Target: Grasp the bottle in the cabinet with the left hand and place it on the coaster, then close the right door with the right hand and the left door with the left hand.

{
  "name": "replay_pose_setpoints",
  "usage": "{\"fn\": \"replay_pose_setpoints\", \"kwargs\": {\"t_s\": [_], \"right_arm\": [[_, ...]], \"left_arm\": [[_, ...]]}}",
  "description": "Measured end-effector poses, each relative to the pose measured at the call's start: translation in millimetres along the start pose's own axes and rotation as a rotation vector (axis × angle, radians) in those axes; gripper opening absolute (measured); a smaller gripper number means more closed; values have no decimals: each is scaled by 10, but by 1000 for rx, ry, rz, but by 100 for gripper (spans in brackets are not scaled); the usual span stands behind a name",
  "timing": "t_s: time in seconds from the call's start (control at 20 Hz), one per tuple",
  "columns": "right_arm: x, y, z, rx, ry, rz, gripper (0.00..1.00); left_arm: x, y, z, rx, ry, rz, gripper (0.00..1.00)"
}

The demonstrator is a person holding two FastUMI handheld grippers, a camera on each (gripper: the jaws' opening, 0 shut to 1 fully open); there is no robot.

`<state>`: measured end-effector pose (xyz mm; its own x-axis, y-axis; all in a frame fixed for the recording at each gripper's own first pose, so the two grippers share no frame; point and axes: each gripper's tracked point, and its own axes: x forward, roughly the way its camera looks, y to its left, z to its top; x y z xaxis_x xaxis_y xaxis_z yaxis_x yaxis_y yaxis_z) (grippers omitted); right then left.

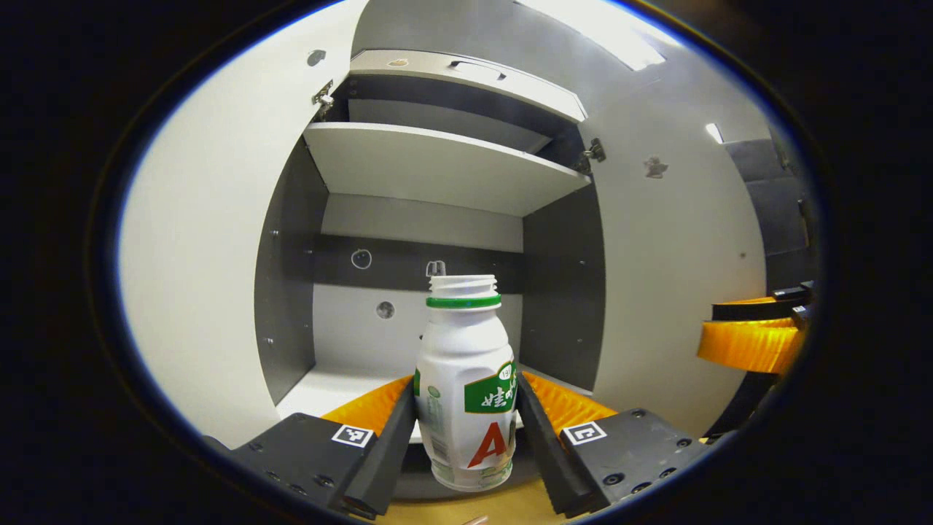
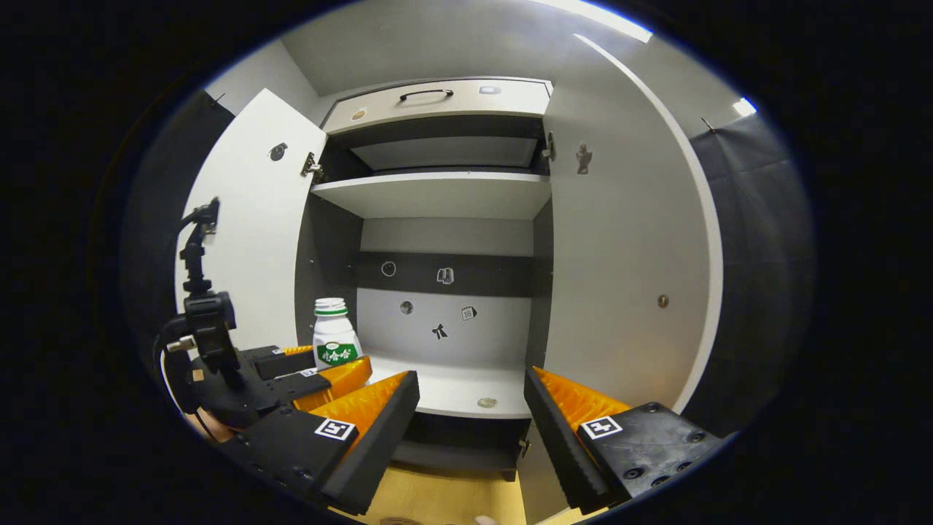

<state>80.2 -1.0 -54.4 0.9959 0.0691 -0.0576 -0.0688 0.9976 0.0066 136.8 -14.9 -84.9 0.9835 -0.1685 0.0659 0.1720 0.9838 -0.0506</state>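
Nearest in the left gripper view: left gripper (image 1: 466, 426) closed narrowly around the bottle (image 1: 466, 386), one finger (image 1: 390, 445) against its left flank and the other against its right, both pressing on the labelled lower body. Bottle upright, white with a green neck ring, no cap on the threaded mouth, its base lifted in front of the cabinet's lower shelf (image 1: 328, 390) and above a strip of tan wooden surface (image 1: 466, 507) at the bottom edge. To either side, the left door (image 1: 204, 292) and the right door (image 1: 678, 292), both swung wide open. Beyond the bottle, the dark side walls, the pale back panel (image 1: 350, 324) with a dark band across it, then the upper shelf (image 1: 437, 164) overhead. At the far right edge, part of the other gripper. In the right gripper view: right gripper (image 2: 470, 423) spread wide with nothing between its fingers, aimed at the open cabinet (image 2: 444, 292). Lower left, just ahead, the left gripper again with the bottle held between its fingers in front of the cabinet's left side, and a black camera mount rising from its body. Farther back, lower shelf with a small round mark near its front edge, small stickers on the back panel, and a drawer front with a dark handle (image 2: 425, 92) along the top. No coaster identifiable in either view.
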Motion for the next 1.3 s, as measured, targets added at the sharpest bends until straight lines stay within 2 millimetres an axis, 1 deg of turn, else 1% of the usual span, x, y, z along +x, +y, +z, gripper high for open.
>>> {"fn": "replay_pose_setpoints", "kwargs": {"t_s": [0.1, 0.15, 0.25, 0.35, 0.45, 0.55, 0.65, 0.75, 0.85, 0.95, 1.0, 1.05, 1.1, 1.3], "right_arm": [[-174, -29, -190, -26, 38, -26, 96], [-260, -56, -264, -47, 53, -42, 96], [-425, -67, -393, -74, 69, -55, 96], [-529, -91, -503, -85, 67, -66, 96], [-552, -104, -671, -89, 72, -64, 96], [-516, -90, -960, -89, 103, -52, 96], [-496, -66, -1248, -68, 136, -41, 96], [-500, -4, -1417, -32, 125, -12, 98], [-478, 3, -1647, -37, 144, 7, 97], [-475, -41, -1802, -53, 152, 15, 98], [-472, -46, -1849, -51, 153, 22, 98], [-471, -46, -1897, -48, 159, 30, 96], [-466, -40, -1932, -47, 165, 39, 98], [-462, -50, -2010, -57, 167, 70, 98]], "left_arm": [[-238, -7, -273, -6, 32, 4, 80], [-349, -44, -439, -12, 52, -2, 80], [-551, -172, -785, -26, 82, -31, 80], [-727, -293, -1131, -39, 102, -50, 80], [-860, -496, -1456, -64, 110, -100, 80], [-942, -701, -1724, -86, 107, -149, 80], [-975, -802, -1964, -87, 104, -157, 80], [-978, -865, -2191, -66, 103, -152, 80], [-1008, -900, -2397, -42, 101, -139, 80], [-1031, -930, -2586, -37, 111, -128, 80], [-1042, -946, -2658, -33, 121, -119, 80], [-1053, -961, -2700, -27, 122, -109, 80], [-1061, -968, -2721, -19, 120, -99, 80], [-1083, -981, -2896, 0, 136, -77, 80]]}}
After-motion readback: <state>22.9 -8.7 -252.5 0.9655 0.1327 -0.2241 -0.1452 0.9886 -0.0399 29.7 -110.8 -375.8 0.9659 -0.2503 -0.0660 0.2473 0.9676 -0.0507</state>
